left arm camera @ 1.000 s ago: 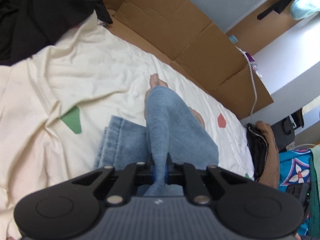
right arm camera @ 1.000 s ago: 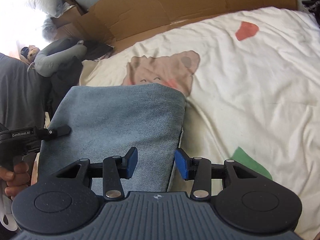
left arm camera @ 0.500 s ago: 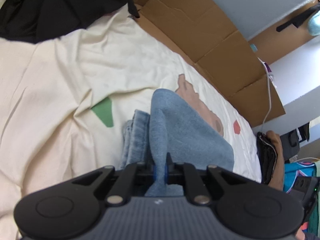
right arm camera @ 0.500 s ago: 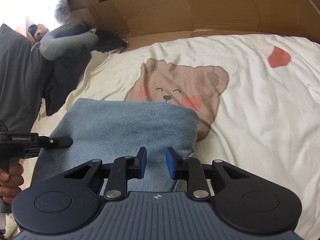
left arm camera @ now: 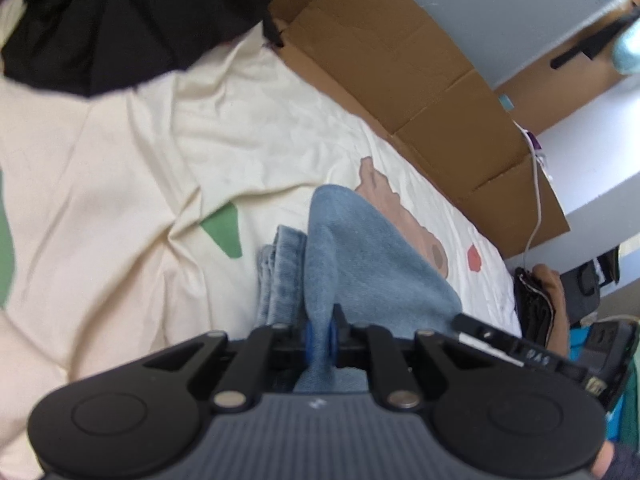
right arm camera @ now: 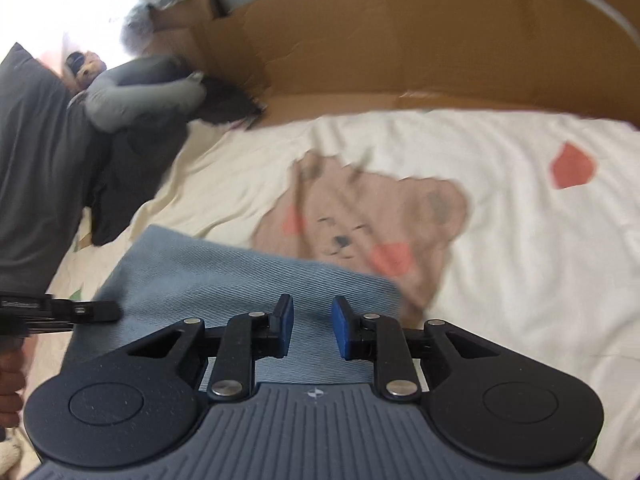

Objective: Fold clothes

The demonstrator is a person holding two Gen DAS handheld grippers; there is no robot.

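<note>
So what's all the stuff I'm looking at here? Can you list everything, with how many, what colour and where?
jeans: one, light blue denim, folded on the bedsheet, one fold pinched up
bedsheet: one, cream with a brown bear print and red and green patches, under everything
dark clothes: a pile, black, on the sheet's far corner in the left view
grey garment: one, rolled, beside the dark pile in the right view
cardboard: flattened brown sheets, along the wall behind the bed
cable: one, white, hanging over the cardboard
left gripper: black, blue pads shut on the jeans
right gripper: black, blue pads apart over the jeans; they have just been closing
</note>
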